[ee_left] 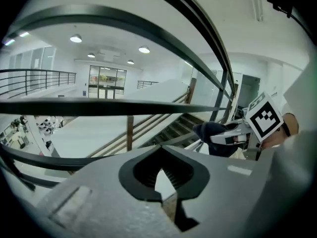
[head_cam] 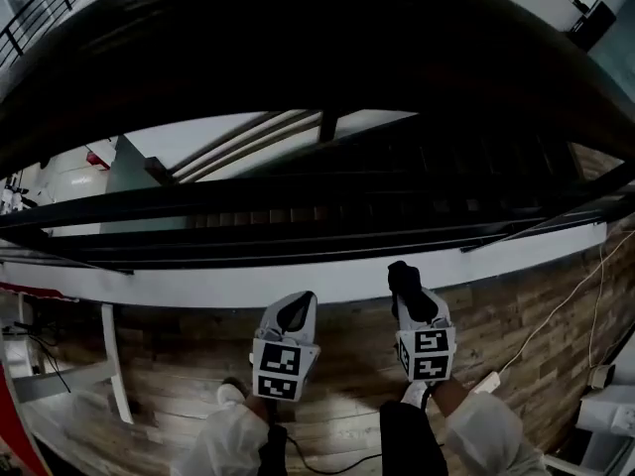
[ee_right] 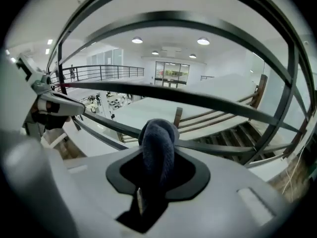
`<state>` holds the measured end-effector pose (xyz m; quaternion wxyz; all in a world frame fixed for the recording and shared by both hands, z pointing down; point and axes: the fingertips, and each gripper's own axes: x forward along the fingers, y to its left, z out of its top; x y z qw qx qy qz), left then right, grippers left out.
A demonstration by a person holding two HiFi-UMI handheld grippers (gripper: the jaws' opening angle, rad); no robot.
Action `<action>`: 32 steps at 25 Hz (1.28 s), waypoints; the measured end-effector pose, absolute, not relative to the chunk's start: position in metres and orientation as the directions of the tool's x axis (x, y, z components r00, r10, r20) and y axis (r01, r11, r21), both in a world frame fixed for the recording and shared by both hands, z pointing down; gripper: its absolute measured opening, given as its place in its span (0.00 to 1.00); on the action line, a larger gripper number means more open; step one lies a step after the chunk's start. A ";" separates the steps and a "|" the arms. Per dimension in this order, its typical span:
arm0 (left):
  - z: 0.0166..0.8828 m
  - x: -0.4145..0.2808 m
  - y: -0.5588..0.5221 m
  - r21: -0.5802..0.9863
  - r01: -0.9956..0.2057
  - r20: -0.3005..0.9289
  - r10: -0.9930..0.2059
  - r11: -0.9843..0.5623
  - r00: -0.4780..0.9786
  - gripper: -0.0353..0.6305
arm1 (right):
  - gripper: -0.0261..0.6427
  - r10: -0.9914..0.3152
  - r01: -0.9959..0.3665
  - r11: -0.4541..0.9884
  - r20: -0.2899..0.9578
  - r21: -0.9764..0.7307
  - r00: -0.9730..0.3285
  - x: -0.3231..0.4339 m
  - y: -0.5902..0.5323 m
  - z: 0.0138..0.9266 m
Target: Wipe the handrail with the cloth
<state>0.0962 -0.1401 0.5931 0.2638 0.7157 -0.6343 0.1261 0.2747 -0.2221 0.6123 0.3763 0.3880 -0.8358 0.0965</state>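
There, fuzzy rolled cloth (ee_right: 158, 142) between jaws.

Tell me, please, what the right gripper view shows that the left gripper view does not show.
Only the right gripper view shows the dark cloth from close by, clamped in the right hand-held gripper, and the left hand-held gripper from outside, at the left edge. Only the left gripper view shows the left jaws, closed with nothing between them, and the right one's marker cube. Both show the cloth, the dark handrail bars, the stairs and the ceiling lights.
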 end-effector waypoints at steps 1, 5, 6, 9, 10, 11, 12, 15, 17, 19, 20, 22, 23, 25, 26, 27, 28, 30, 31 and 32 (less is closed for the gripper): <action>0.581 0.070 -0.124 0.207 -0.977 0.512 -0.846 -0.045 0.148 0.06 | 0.19 -0.576 -0.707 0.695 0.694 0.135 -0.433 0.249 -0.206 0.598; 0.537 -0.001 -0.080 0.193 -0.981 0.499 -0.862 0.011 0.088 0.06 | 0.19 -0.580 -0.689 0.716 0.648 0.116 -0.494 0.177 -0.160 0.544; 0.526 -0.013 -0.072 0.197 -0.980 0.495 -0.865 0.024 0.078 0.06 | 0.19 -0.583 -0.694 0.712 0.639 0.106 -0.501 0.166 -0.151 0.532; 0.489 -0.038 -0.056 0.150 -0.989 0.474 -0.878 0.007 0.066 0.06 | 0.19 -0.607 -0.720 0.689 0.609 0.083 -0.511 0.136 -0.132 0.490; 0.471 -0.043 -0.052 0.113 -0.993 0.464 -0.883 -0.017 0.068 0.06 | 0.19 -0.617 -0.730 0.680 0.597 0.075 -0.513 0.127 -0.127 0.473; 0.452 -0.047 -0.047 0.084 -0.996 0.453 -0.889 -0.038 0.072 0.06 | 0.19 -0.623 -0.739 0.671 0.587 0.063 -0.516 0.118 -0.121 0.455; 0.433 -0.051 -0.041 0.073 -0.996 0.443 -0.893 -0.049 0.076 0.06 | 0.19 -0.627 -0.745 0.665 0.579 0.049 -0.521 0.109 -0.115 0.436; 0.383 -0.064 -0.022 0.109 -0.994 0.417 -0.906 -0.027 0.071 0.06 | 0.19 -0.626 -0.740 0.672 0.557 0.030 -0.546 0.084 -0.094 0.385; 0.354 -0.068 -0.015 0.125 -0.992 0.395 -0.917 -0.008 0.057 0.06 | 0.19 -0.619 -0.722 0.691 0.542 0.031 -0.569 0.075 -0.084 0.353; 0.327 -0.065 -0.009 0.132 -0.991 0.374 -0.926 0.006 0.044 0.06 | 0.19 -0.606 -0.704 0.710 0.531 0.025 -0.592 0.073 -0.072 0.325; 0.314 -0.062 -0.005 0.132 -0.991 0.366 -0.930 0.009 0.040 0.06 | 0.19 -0.600 -0.695 0.719 0.526 0.023 -0.603 0.075 -0.064 0.312; 0.290 -0.049 0.004 0.121 -0.993 0.350 -0.936 0.009 0.035 0.06 | 0.19 -0.592 -0.677 0.735 0.510 0.023 -0.624 0.084 -0.050 0.289; 0.279 -0.040 0.009 0.109 -0.994 0.341 -0.940 0.006 0.031 0.06 | 0.19 -0.589 -0.672 0.740 0.501 0.021 -0.634 0.092 -0.043 0.278; 0.258 -0.018 0.019 0.081 -0.997 0.323 -0.946 0.005 0.022 0.06 | 0.19 -0.585 -0.667 0.745 0.479 -0.002 -0.655 0.115 -0.030 0.259; 0.249 -0.005 0.025 0.069 -0.998 0.315 -0.949 0.008 0.015 0.06 | 0.19 -0.581 -0.664 0.748 0.466 -0.016 -0.667 0.128 -0.024 0.250; 0.239 0.009 0.031 0.057 -0.998 0.307 -0.952 0.012 0.006 0.06 | 0.19 -0.578 -0.658 0.752 0.451 -0.028 -0.680 0.141 -0.018 0.240; 0.230 0.023 0.037 0.043 -0.999 0.300 -0.954 0.015 -0.002 0.06 | 0.19 -0.576 -0.652 0.757 0.434 -0.035 -0.692 0.156 -0.012 0.231; 0.212 0.054 0.048 0.004 -1.000 0.288 -0.957 0.019 -0.017 0.06 | 0.19 -0.577 -0.643 0.764 0.394 -0.048 -0.715 0.187 -0.005 0.211; 0.205 0.071 0.053 -0.014 -1.000 0.285 -0.958 0.021 -0.024 0.06 | 0.19 -0.578 -0.641 0.766 0.375 -0.058 -0.725 0.204 -0.002 0.202; 0.198 0.088 0.059 -0.026 -0.999 0.283 -0.959 0.024 -0.031 0.06 | 0.19 -0.579 -0.639 0.766 0.357 -0.068 -0.733 0.221 0.000 0.193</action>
